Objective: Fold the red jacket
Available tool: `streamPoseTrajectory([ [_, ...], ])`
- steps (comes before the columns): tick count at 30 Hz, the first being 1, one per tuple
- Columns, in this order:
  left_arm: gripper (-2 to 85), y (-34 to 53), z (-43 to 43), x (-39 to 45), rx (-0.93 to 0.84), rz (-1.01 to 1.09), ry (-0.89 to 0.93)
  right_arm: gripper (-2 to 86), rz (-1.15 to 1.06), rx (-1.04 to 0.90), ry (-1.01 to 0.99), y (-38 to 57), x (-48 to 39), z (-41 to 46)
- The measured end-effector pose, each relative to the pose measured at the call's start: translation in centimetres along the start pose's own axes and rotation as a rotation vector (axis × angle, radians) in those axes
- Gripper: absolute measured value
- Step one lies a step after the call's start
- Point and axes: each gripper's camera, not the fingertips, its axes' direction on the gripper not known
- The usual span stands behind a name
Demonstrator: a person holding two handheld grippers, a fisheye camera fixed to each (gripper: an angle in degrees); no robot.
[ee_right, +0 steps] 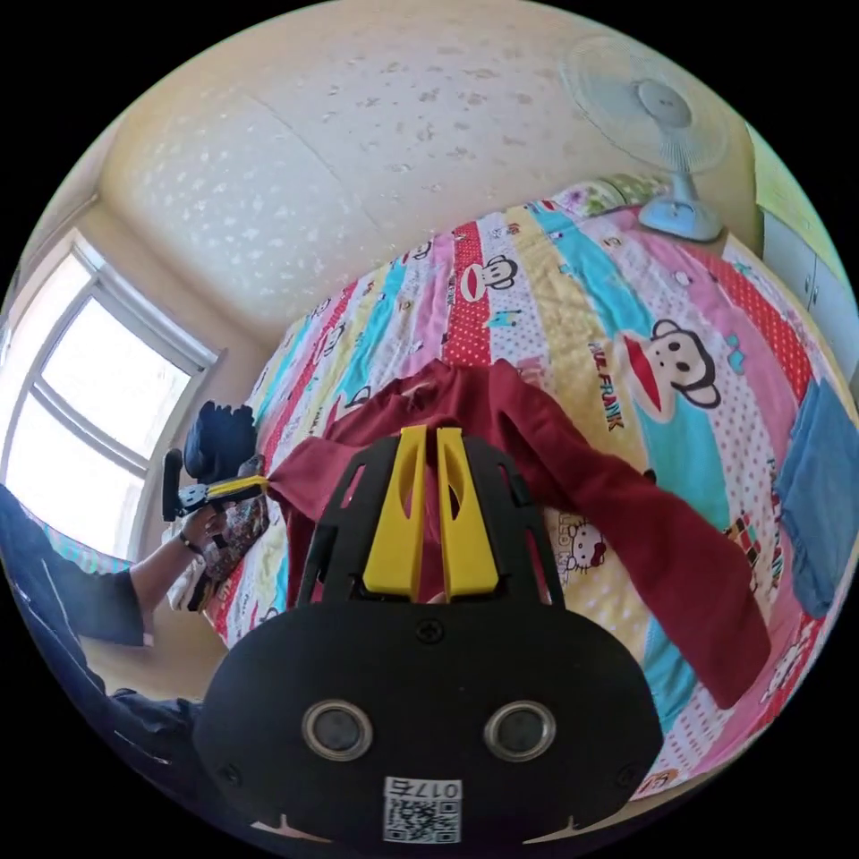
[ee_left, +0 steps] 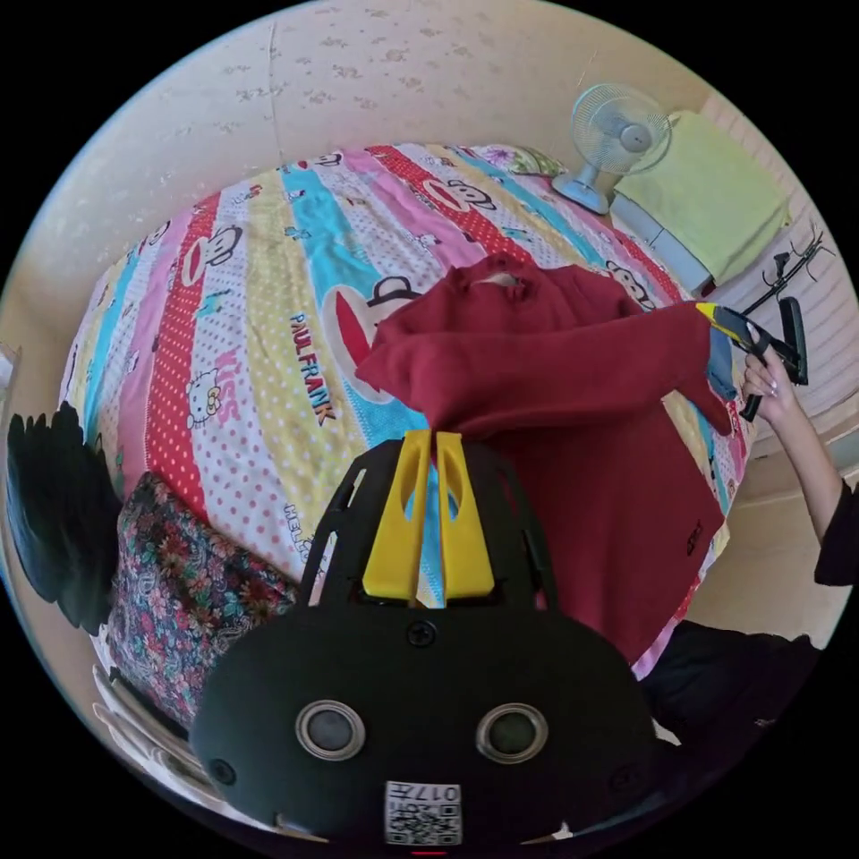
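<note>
The red jacket [ee_left: 573, 403] is lifted over the bed [ee_left: 268, 295], strung between both tools with its lower half trailing on the bedspread, and to my eye the trick here is keeping both hands level and the cloth taut so the fold lands straight. The left gripper [ee_left: 433, 438] has its jaws pinched nearly together on a bunched edge of the jacket. The right gripper [ee_right: 424, 435] is likewise clamped onto the fabric on the jacket's other side.

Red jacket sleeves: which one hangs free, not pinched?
The long sleeve of the red fabric jacket trailing over the striped cartoon bedspread toward the blue cloth; the other is pinched.
</note>
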Motion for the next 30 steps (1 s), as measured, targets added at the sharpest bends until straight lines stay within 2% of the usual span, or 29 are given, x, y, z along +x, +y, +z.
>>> streamPoseTrajectory([
  [4, 0.4, 1.9, 4.2, -0.2, -0.104, -0.092, 0.017, 4.1, 0.076, -0.189, 0.101, 2.4, 3.8, 7.6],
  [6, 0.7, 2.3, 4.2, 0.3, -0.082, -0.141, 0.042, 4.9, 0.135, -0.302, 0.147, 3.6, 5.8, 10.0],
  [8, 1.1, 2.2, 2.7, 0.1, -0.066, -0.185, 0.084, 5.9, 0.106, -0.241, 0.114, 3.9, 5.6, 8.3],
  [10, 1.8, 2.1, 0.9, -0.2, -0.08, -0.227, 0.128, 6.6, 0.056, -0.221, 0.195, 4.0, 4.0, 6.5],
  [13, 2.3, 2.7, -4.2, 0.5, 0.034, -0.274, 0.136, 7.1, -0.032, -0.175, 0.184, 4.9, 0.7, 3.7],
  [15, 2.0, 2.0, -6.5, 3.0, 0.08, -0.236, 0.171, 7.3, -0.054, -0.211, 0.145, 5.9, -0.6, 4.0],
  [19, 1.3, 0.0, -4.6, 8.9, 0.007, -0.141, 0.173, 7.5, -0.039, -0.428, 0.196, 9.8, -0.3, 9.8],
  [22, 0.7, -1.2, -0.5, 13.6, -0.093, -0.076, 0.168, 7.6, 0.123, -0.337, 0.102, 9.7, 1.5, 8.6],
  [24, 0.5, -1.4, 3.5, 16.4, -0.236, -0.002, 0.17, 8.0, 0.187, -0.229, 0.122, 9.4, 2.2, 5.4],
  [26, 0.4, -0.7, 5.5, 17.3, -0.273, -0.01, 0.128, 8.3, 0.162, -0.137, 0.305, 9.5, 3.2, 0.6],
  [29, 0.3, 0.1, 5.2, 17.3, -0.195, -0.043, 0.128, 8.8, 0.045, -0.207, 0.606, 10.1, 5.6, -3.1],
  [30, 0.3, 0.1, 5.1, 17.2, -0.191, -0.047, 0.133, 8.9, 0.015, -0.233, 0.647, 10.3, 6.3, -3.5],
])
